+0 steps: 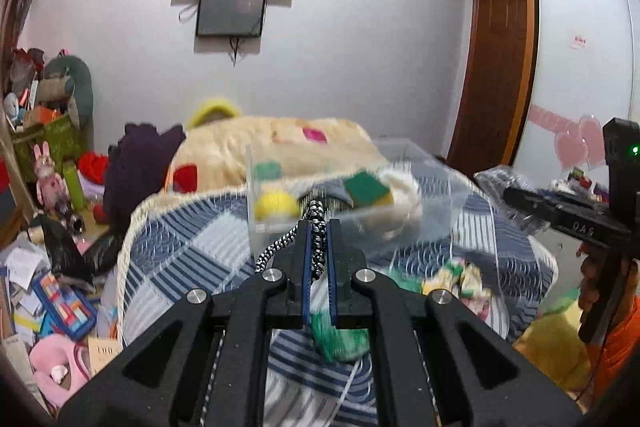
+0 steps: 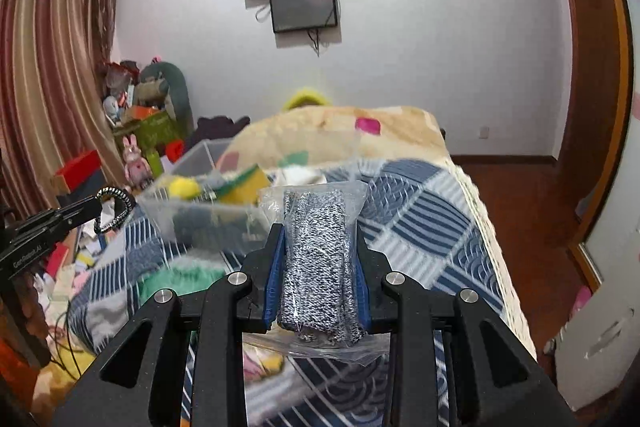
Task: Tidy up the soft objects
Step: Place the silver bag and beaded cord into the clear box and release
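Left gripper (image 1: 319,227) clamped on a black-and-white cord (image 1: 317,243); right gripper (image 2: 320,255) clamped on a bagged knit (image 2: 318,259). Both are held above the bed (image 2: 420,211). Beyond them, a clear bin (image 1: 360,195) near the bed's middle holds a sponge (image 1: 366,189) and a yellow ball (image 1: 276,205).

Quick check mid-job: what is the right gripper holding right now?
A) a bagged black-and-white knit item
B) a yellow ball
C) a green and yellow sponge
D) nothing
A: in the right wrist view the right gripper is shut on the bagged knit item, speckled black and white inside clear plastic, clamped between the blue pads.
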Demonstrator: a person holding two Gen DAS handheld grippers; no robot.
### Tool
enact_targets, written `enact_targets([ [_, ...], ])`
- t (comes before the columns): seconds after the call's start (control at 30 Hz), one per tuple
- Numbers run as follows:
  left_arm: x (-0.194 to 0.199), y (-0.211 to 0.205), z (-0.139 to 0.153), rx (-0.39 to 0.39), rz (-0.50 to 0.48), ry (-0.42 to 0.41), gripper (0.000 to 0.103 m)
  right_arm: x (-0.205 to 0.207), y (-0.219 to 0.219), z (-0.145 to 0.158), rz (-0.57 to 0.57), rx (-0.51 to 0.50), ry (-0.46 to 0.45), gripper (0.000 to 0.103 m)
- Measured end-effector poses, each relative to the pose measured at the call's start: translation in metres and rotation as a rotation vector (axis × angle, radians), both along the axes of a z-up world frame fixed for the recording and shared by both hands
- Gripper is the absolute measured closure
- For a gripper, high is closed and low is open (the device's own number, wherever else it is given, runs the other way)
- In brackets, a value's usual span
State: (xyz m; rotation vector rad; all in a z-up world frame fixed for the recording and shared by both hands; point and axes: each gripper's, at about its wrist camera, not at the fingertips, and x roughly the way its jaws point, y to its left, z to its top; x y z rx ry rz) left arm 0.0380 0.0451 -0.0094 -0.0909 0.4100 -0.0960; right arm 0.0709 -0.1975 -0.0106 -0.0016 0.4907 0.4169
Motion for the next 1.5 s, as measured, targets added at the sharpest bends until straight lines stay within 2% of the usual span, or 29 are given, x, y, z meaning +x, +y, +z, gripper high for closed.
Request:
enact_targets([
  [0.33, 0.029, -0.005, 0.025, 0.039, 0.007, -0.071, 0.097, 0.023, 0.02, 0.03, 0.011, -0.002, -0.093, 0.076],
  [0.5, 0.044, -0.008, 0.025, 0.036, 0.021, -0.092, 0.097, 0.039, 0.029, 0.033, 0.019, 0.01, -0.095, 0.076],
  [0.73, 0.072, -0.015, 0.004, 0.056, 0.028, -0.031, 0.097, 0.064, 0.044, 0.021, 0.022, -0.018, -0.045, 0.076],
  [0.87, 0.09, -0.018, -0.01, 0.031, 0.024, 0.028, 0.097, 0.076, 0.053, 0.006, 0.023, -0.053, -0.001, 0.076],
  [1.0, 0.101, -0.019, -0.018, 0.027, 0.02, 0.055, 0.097, 0.083, 0.061, -0.008, 0.03, -0.087, 0.037, 0.076],
  [1.13, 0.105, -0.023, -0.024, 0.038, 0.007, 0.075, 0.097, 0.086, 0.066, -0.018, 0.038, -0.115, 0.065, 0.076],
  [1.4, 0.108, -0.031, -0.028, 0.029, -0.012, 0.107, 0.096, 0.092, 0.067, -0.018, 0.027, -0.135, 0.1, 0.072],
  [1.5, 0.108, -0.031, -0.028, 0.021, -0.02, 0.127, 0.092, 0.092, 0.066, -0.018, 0.03, -0.135, 0.109, 0.067],
])
